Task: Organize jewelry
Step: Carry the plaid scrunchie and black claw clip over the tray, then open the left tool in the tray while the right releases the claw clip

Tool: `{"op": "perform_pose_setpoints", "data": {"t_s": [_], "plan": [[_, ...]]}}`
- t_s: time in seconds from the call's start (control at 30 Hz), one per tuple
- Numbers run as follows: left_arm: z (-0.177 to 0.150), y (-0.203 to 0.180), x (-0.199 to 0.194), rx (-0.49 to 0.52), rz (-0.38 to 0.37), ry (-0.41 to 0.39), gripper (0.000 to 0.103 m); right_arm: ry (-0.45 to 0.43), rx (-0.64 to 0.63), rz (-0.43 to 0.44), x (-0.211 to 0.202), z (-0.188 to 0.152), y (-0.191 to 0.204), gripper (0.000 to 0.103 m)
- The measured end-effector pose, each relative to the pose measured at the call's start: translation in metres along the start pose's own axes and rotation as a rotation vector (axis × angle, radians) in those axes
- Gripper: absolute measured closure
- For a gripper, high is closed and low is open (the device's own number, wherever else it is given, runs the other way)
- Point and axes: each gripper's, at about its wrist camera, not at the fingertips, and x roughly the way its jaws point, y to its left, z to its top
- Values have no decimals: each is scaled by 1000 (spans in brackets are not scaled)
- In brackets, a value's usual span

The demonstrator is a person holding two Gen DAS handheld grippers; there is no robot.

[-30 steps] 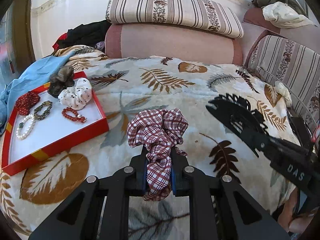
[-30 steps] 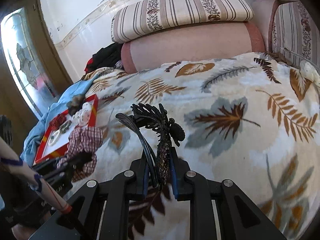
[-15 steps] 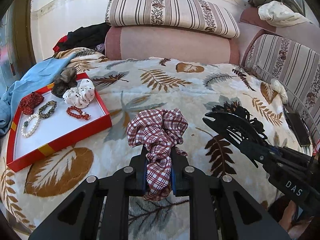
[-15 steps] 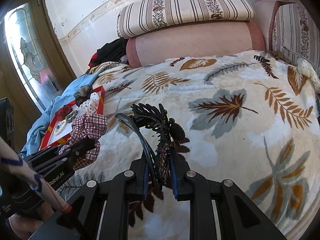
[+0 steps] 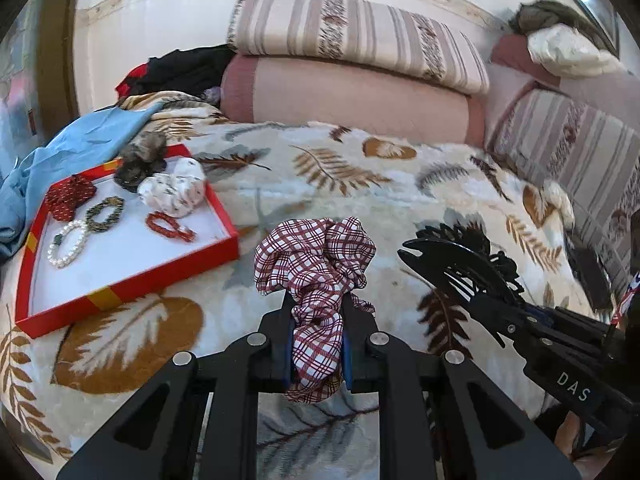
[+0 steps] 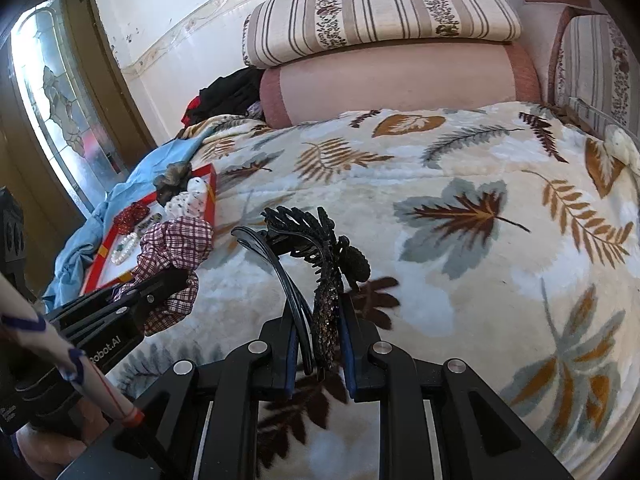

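My left gripper (image 5: 316,340) is squeezed tight on the checked scrunchie (image 5: 316,256), so the soft cloth hangs up in the air above the leafy blanket (image 5: 340,168) and does not drag on it. My right gripper (image 6: 318,344) is pinched on the black hair clip (image 6: 320,248), held by its bottom end so the teeth poke forward. I think both are going to the red tray (image 5: 132,284) on my left, where the bracelets (image 5: 172,226) already lie

The right claw (image 5: 456,264) body reads "DAS"; the left claw (image 6: 168,280) body, "obot.AI".
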Motion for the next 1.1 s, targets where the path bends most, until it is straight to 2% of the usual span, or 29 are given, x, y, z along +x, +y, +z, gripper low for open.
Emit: {"op": "perform_pose_setpoints", "data": {"t_s": [0.1, 0.3, 0.47, 0.6, 0.8, 1.1], "plan": [[11, 26, -6, -63, 28, -19, 86, -1, -25, 29, 4, 16, 16, 83], [26, 107, -17, -251, 120, -55, 86, -3, -125, 110, 22, 48, 74, 83], [30, 167, -22, -378, 198, -68, 86, 45, -184, 193, 56, 63, 130, 83], [24, 205, -16, -457, 236, -37, 86, 114, -209, 233, 92, 63, 163, 83], [16, 228, 7, -495, 254, 23, 86, 199, -242, 229, 144, 58, 196, 83], [12, 240, 25, -509, 266, 53, 85, 256, -246, 188, 183, 53, 198, 82]]}}
